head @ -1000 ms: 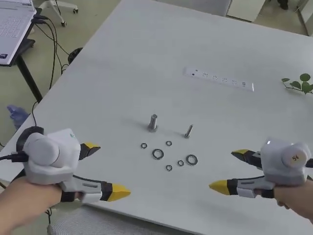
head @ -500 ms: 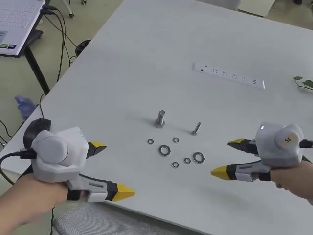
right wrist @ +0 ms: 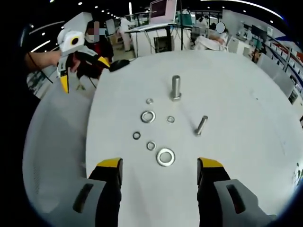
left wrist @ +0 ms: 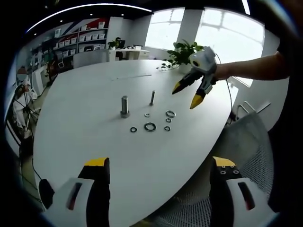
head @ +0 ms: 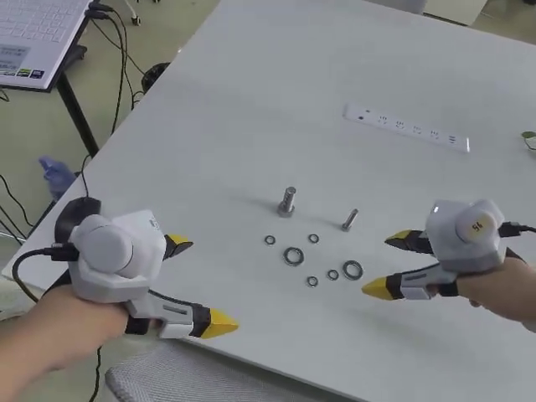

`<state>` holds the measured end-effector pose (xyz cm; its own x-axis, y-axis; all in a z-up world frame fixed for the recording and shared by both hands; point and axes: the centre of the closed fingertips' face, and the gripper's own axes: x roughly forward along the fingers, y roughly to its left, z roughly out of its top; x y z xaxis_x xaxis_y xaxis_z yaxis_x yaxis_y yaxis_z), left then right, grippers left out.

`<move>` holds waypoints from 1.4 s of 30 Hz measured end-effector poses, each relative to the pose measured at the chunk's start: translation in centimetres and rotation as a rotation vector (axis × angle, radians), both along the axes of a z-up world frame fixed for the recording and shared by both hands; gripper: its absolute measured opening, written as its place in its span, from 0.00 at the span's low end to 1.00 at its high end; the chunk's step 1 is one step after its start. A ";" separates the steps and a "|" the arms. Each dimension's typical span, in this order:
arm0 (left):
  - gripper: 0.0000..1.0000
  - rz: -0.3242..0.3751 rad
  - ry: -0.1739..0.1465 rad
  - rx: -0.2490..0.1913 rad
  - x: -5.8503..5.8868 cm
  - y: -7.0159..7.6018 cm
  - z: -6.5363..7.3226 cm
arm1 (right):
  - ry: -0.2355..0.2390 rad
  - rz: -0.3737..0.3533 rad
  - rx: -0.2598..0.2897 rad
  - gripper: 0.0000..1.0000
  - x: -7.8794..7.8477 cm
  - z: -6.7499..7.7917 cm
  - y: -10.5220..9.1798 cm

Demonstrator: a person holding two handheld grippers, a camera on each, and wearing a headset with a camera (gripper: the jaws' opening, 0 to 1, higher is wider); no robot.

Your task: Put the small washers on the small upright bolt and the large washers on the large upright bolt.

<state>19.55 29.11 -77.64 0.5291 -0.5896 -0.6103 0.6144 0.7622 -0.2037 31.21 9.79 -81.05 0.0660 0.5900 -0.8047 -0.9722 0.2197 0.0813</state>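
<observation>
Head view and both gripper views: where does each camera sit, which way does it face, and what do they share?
Head view: on the headset, looking down at the table; left gripper and right gripper, hand-held, at the bottom.
Left gripper view: on the left gripper, facing across the table; own jaws below, right gripper beyond.
Right gripper view: on the right gripper, facing the washers; own jaws below, left gripper upper left.
Shared by all: large bolt, small bolt, washers.

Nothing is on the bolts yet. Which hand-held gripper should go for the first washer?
Right. The right hand-held gripper is open, and a large washer lies flat just ahead of its jaws, almost centred between them in the right gripper view. The left hand-held gripper, also open, sits clearly farther from it.
</observation>
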 end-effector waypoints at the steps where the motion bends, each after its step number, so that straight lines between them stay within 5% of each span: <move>1: 0.87 -0.001 -0.001 0.002 0.0 0.1 0.0 | -0.002 0.016 -0.022 0.65 0.0 -0.3 -0.1; 18: 0.86 -0.040 0.002 0.045 0.6 1.0 -0.6 | -0.016 0.113 -0.121 0.62 0.9 -2.2 0.8; 42: 0.80 -0.075 0.008 0.035 1.5 0.6 -0.7 | -0.031 0.231 -0.231 0.56 2.1 -6.0 1.1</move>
